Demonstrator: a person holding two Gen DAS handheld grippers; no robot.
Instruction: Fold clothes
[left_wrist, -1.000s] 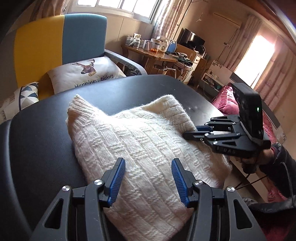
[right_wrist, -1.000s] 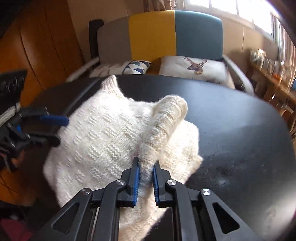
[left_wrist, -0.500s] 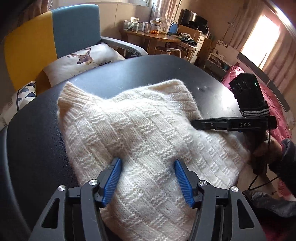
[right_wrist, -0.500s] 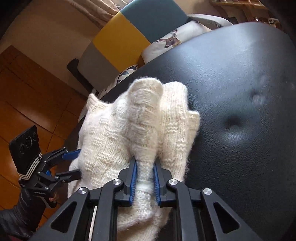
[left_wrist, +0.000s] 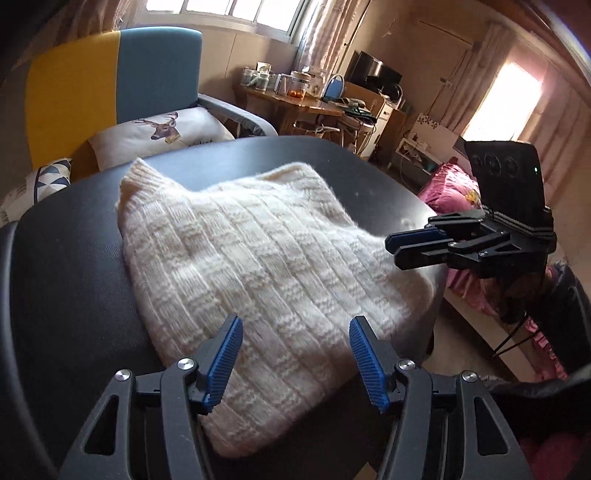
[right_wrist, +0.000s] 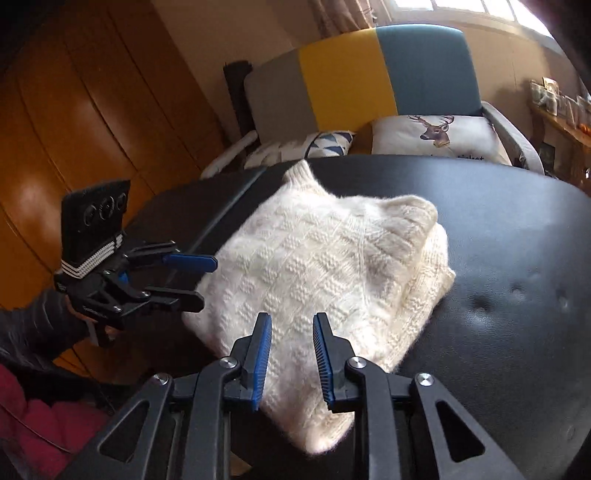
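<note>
A: Where's the sweater (left_wrist: 258, 266) rel. to the left hand-held gripper (left_wrist: 295, 360)?

B: Left wrist view: sweater fills frame centre, on the black desk (left_wrist: 70, 280). Left hand-held gripper at bottom centre, blue pads (left_wrist: 225, 360) wide apart, the near corner of the knit showing between them. Can't tell if the pads touch the fabric; not clamped on it.

A: Right one?

B: Right hand-held gripper (right_wrist: 291, 360), right wrist view, bottom centre. Jaws opening, pads a little apart, near corner of the knit seen in the gap, not pinched. In the left wrist view the same gripper (left_wrist: 400, 249) sits at centre right, just off the sweater's right edge, over the desk rim.

A: Left gripper from the right cam?

B: Centre left (right_wrist: 197, 280), fingers apart, tips just beside the sweater's left edge.

A: Sweater's look?

B: Cream knit, basket-weave blocks, fuzzy. Folded into a thick, roughly square bundle w/ layers stacked at right edge (right_wrist: 424, 280). Ribbed corner pokes up at the far side (right_wrist: 301, 175). Sofa (right_wrist: 369, 74) w/ deer cushion (right_wrist: 432, 134) behind the desk.
</note>
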